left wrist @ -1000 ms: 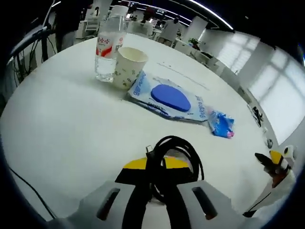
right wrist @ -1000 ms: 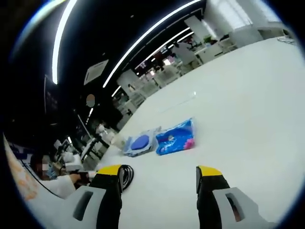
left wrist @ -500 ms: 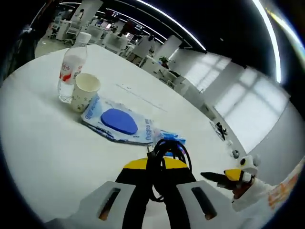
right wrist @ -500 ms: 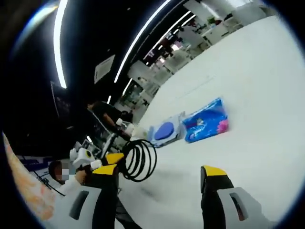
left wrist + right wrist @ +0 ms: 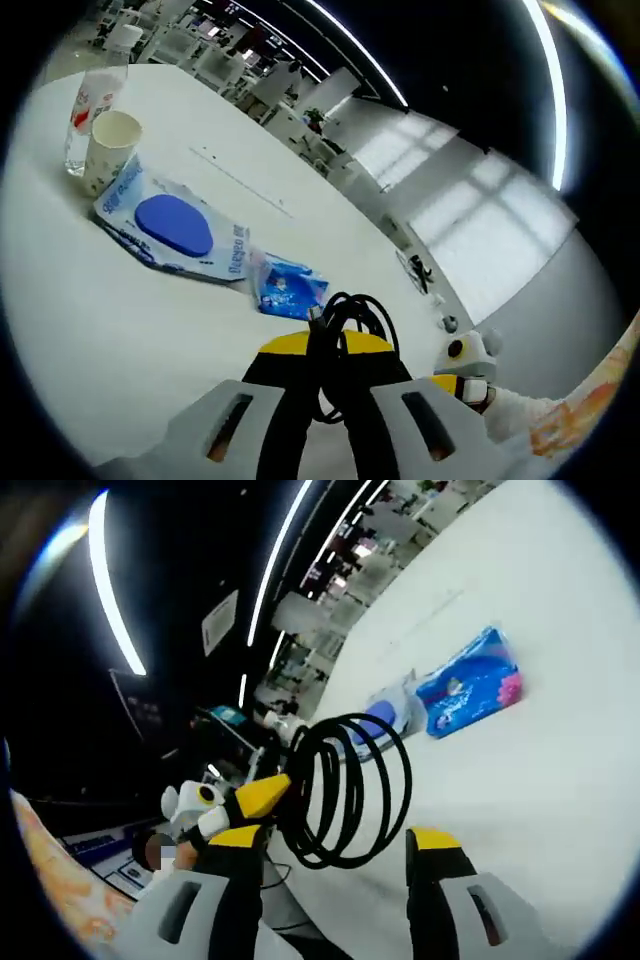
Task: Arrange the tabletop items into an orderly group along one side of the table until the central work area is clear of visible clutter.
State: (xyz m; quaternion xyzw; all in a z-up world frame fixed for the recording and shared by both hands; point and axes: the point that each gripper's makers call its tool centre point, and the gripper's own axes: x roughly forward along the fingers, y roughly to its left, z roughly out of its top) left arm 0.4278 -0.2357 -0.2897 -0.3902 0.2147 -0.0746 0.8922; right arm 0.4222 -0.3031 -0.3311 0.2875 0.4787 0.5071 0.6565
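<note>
In the left gripper view, a water bottle [image 5: 88, 112] stands at the far left of the white table [image 5: 90, 310] with a paper cup [image 5: 109, 150] touching it just to the right. Next comes a flat wipes pack [image 5: 172, 228] with a blue oval lid, and beside that a small blue packet [image 5: 287, 289]. The left gripper [image 5: 325, 375] has its yellow-tipped jaws clamped on a coiled black cable [image 5: 345, 320], held above the table. At the lower right edge the right gripper [image 5: 462, 372] comes in with a sleeve behind it. In the right gripper view, the left gripper [image 5: 262, 795] enters from the left, holding the cable [image 5: 345, 790] up so its loops hang wide. The right gripper [image 5: 335, 855] has its jaws spread apart with nothing between them. Further right on the table [image 5: 560, 780] lie the wipes pack [image 5: 385, 717] and then the packet [image 5: 472, 684].
</note>
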